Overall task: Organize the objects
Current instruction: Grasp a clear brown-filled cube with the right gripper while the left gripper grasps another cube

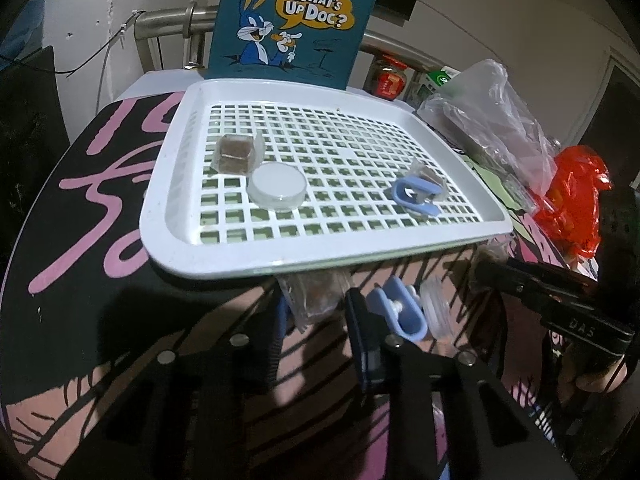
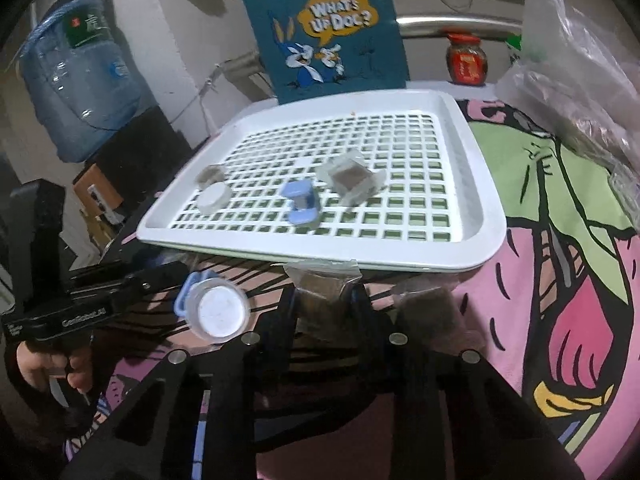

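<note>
A worktop (image 2: 560, 208) covered by a pink, green and black cartoon-print cloth was seen. A white perforated tray (image 1: 168, 184) was set on it, before a teal rabbit-print bag (image 1: 296, 20). Clear (image 1: 496, 112) and red (image 1: 576, 200) plastic bags were heaped alongside; a water jug (image 2: 80, 76) was seen by the wall. The left claw (image 1: 316, 312) was closed on a wrapped brown block (image 1: 316, 296), the right claw (image 2: 324, 300) on another wrapped block (image 2: 322, 292), both just short of the tray's near rim.
</note>
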Demonstrator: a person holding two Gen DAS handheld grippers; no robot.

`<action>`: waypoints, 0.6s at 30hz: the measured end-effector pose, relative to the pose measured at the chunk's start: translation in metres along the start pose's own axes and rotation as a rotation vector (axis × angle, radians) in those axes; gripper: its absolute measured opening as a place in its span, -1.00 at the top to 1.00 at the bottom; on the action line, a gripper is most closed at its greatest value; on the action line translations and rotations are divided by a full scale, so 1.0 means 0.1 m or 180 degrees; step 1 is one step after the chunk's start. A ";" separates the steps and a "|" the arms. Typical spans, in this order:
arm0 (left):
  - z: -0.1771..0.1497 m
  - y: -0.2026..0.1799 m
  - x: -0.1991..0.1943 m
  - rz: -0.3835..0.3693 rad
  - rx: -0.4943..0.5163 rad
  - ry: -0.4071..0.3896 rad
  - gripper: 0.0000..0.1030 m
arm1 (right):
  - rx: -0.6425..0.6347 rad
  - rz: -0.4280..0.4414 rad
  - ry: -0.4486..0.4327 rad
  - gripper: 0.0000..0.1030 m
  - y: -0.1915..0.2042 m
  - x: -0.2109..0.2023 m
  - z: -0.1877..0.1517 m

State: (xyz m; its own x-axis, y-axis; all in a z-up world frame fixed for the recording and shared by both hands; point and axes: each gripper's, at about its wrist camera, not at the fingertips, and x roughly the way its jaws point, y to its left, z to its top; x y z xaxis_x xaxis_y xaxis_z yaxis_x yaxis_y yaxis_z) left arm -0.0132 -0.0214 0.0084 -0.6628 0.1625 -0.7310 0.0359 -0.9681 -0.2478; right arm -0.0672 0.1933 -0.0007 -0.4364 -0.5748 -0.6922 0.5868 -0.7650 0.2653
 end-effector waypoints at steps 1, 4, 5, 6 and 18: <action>-0.01 0.00 -0.01 -0.0001 0.0001 -0.0005 0.46 | -0.0029 0.0023 -0.0021 0.51 0.03 -0.03 -0.02; -0.06 -0.02 -0.07 0.0005 0.0024 -0.0037 0.46 | -0.0115 0.0029 -0.0146 0.51 0.09 -0.13 -0.05; -0.07 -0.03 -0.09 0.0006 0.0036 -0.0051 0.47 | -0.0131 0.0036 -0.0180 0.51 0.10 -0.15 -0.06; -0.09 -0.04 -0.12 0.0013 0.0049 -0.0081 0.47 | -0.0152 0.0038 -0.0230 0.51 0.12 -0.19 -0.07; -0.12 -0.16 -0.36 0.0092 0.0249 -0.0475 0.46 | -0.0375 0.0019 -0.0688 0.51 0.26 -0.47 -0.15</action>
State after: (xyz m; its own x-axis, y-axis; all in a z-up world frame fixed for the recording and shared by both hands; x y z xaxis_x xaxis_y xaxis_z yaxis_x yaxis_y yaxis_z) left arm 0.0194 -0.0098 0.0306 -0.7661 0.1101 -0.6332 0.0020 -0.9848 -0.1736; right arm -0.0207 0.2047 0.0287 -0.5610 -0.6377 -0.5278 0.6598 -0.7295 0.1801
